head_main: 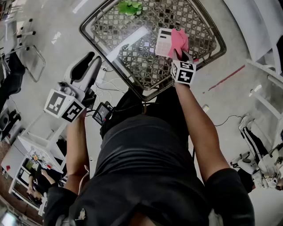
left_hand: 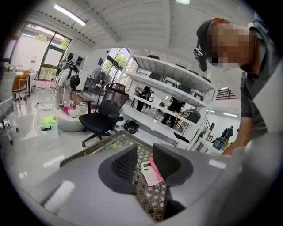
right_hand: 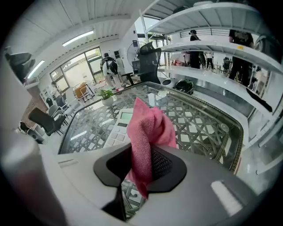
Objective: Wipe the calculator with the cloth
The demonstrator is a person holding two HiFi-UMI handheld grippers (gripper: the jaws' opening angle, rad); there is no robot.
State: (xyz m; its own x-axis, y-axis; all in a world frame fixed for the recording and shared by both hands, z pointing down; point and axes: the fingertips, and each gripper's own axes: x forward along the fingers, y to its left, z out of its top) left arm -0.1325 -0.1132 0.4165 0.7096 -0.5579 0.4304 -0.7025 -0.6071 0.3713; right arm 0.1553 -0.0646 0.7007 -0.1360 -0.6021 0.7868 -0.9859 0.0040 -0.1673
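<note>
- The left gripper sits at the left of the head view, off the bench's near-left edge and over the floor, well apart from the calculator.
- In the left gripper view, the left gripper has its 2 jaws spread with nothing between them. Only the far-off calculator and a strip of pink cloth show through the gap.
- The bench is a glass top over a dark lattice frame and fills the upper middle of the head view. A green plant stands at its far edge.
- The white calculator lies flat on the bench at the upper right of centre, keys up.
- The pink cloth overlaps the calculator's right side.
- The right gripper reaches over the bench just below the cloth.
- In the right gripper view, the right gripper has its jaws pinching the cloth. The cloth stands up bunched above them, with a tail hanging below.
- There the calculator lies just behind and left of the cloth.
</note>
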